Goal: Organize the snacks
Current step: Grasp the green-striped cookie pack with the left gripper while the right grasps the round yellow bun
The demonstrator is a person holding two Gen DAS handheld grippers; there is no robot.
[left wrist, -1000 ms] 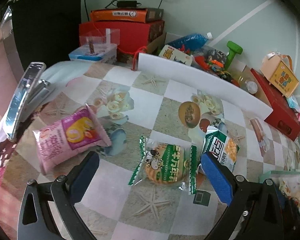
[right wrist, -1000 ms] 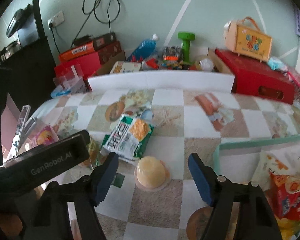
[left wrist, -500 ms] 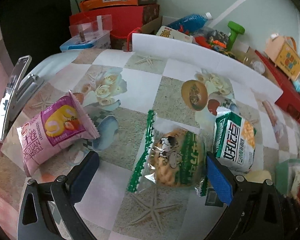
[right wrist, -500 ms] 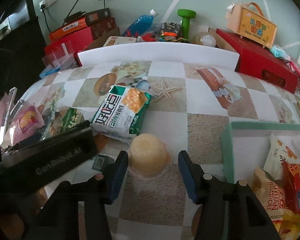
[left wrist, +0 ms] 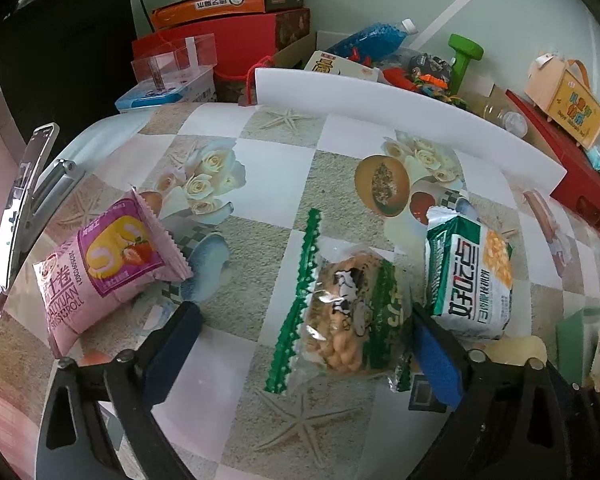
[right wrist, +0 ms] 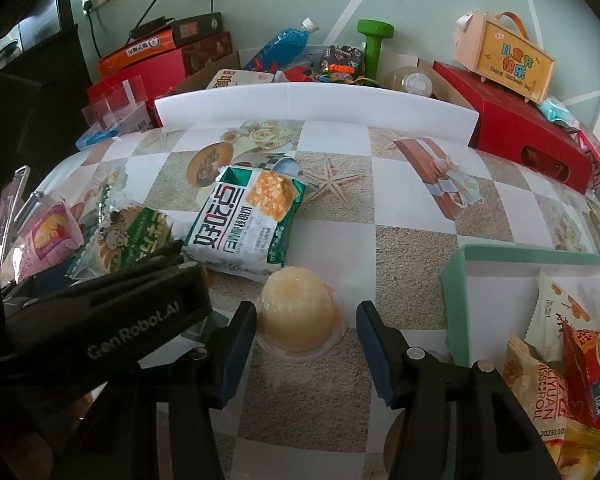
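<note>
Left gripper (left wrist: 302, 354): tilting downward, jaws wide but closing around biscuit packet (left wrist: 348, 310). Right gripper (right wrist: 306, 354): tilting downward, jaws half-open, straddling jelly cup (right wrist: 298, 314) without gripping.

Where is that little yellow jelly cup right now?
In the right wrist view the jelly cup stands on the table between the right gripper's blue pads, just in front of the green and white snack bag, left of the green tray.

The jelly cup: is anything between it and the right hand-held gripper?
Nothing visible. The jelly cup sits on the table between the open fingers of the right hand-held gripper, and neither pad visibly presses it. The green-white packet lies just behind.
</note>
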